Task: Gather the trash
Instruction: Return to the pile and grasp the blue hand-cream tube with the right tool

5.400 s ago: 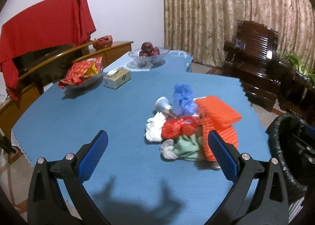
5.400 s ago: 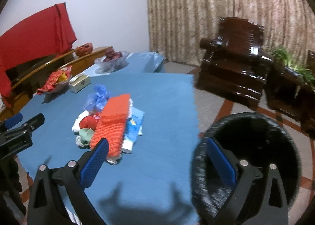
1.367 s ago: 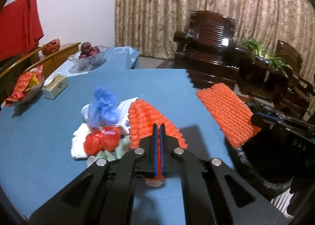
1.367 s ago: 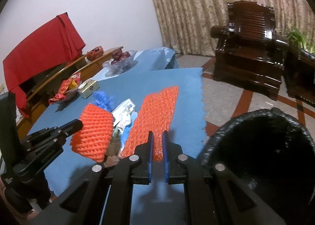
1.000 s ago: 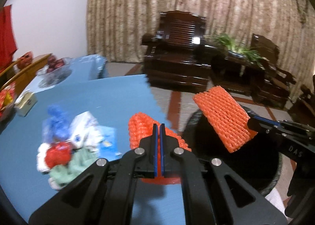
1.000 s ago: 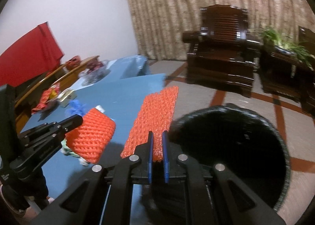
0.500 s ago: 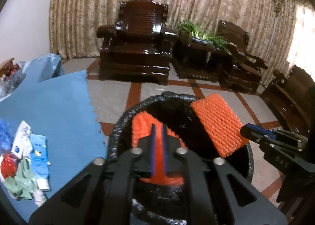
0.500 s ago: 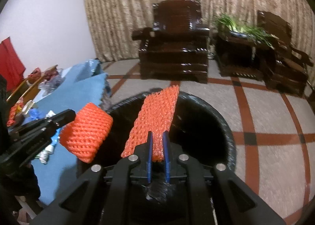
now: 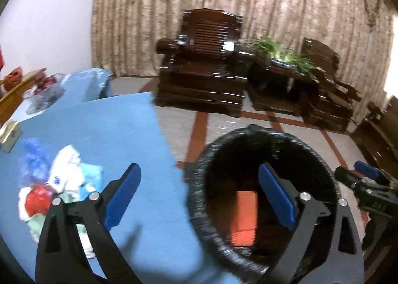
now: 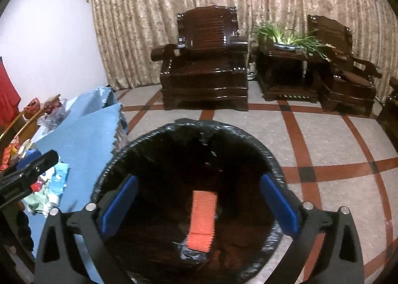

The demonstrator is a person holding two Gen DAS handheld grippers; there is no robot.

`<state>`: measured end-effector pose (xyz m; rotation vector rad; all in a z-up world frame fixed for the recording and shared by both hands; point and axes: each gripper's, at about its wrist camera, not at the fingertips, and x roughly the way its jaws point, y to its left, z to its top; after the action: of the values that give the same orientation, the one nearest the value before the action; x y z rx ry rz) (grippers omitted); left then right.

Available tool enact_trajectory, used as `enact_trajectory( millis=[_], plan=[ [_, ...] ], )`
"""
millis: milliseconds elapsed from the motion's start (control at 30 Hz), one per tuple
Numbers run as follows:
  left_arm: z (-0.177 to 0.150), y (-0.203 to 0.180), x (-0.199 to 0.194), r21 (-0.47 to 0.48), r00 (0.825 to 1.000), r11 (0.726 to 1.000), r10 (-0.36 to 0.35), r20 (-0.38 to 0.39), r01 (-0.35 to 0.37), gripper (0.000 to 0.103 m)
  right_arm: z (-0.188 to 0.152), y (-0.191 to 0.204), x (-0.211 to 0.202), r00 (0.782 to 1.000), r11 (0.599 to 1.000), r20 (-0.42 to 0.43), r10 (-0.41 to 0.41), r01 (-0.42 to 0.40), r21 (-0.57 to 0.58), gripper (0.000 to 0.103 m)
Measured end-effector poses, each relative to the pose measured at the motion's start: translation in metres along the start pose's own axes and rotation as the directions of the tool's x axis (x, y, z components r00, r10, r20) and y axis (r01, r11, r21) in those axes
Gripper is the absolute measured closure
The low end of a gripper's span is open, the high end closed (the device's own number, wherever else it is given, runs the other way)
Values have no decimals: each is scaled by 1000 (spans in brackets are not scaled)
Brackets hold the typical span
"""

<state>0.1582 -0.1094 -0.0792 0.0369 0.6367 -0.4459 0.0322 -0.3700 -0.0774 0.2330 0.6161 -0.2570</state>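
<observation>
**Both grippers empty over the bin; the risk now lies back at the pile**

The left gripper [image 9: 199, 197] has its jaws opening wide, with nothing between the blue pads; it hangs above the near rim of the black-lined bin [image 9: 196, 199], partly over the blue surface [image 9: 112, 130]. The right gripper [image 10: 197, 204] is likewise opening, empty, and sits squarely over the bin's mouth. Inside the bin, an orange foam net [image 10: 202, 219] shows in the right wrist view, blurred lengthwise and probably mid-fall. One orange piece also shows in the left wrist view; whether it is the same piece or a second one cannot be told.

The rest of the trash pile [image 9: 57, 189] lies on the surface, well apart from the bin: a blue crumpled bag, a white wrapper, a red bag and a pale green piece, all bunched and touching.

What could go wrong from here, as I judge it:

- The bin liner looks loose and wrinkled at the rim; a finger swung low on the way back could snag it and drag it inward.
- The pile is soft and tangled, so a grab at one piece may lift its neighbour halfway and drop it off the surface's edge.
- Two grippers reaching into one small heap could knock into each other.
- Thin bags may slip out if pinched only at a corner.
</observation>
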Motion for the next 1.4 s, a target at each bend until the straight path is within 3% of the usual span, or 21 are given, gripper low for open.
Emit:
enact_trajectory(
  millis=[300,833,1000,1400],
  plan=[
    [-18,76,-43,-76,986,983,168,4,-167,9,-2,68,8,993,989,-12,121,-122,-86,6],
    [-69,205,-86,-181,908,890,414,-61,-418,9,-25,211,42,944,915,-97,315,-330,-232,8],
    [-82,228,-84,-201,895,872,439,-84,-447,9,-42,248,69,933,903,-146,329,-356,-239,15],
    [-98,254,-70,-241,893,860,430,-133,-450,9,-80,300,114,906,876,-283,315,-392,-280,29]
  ],
)
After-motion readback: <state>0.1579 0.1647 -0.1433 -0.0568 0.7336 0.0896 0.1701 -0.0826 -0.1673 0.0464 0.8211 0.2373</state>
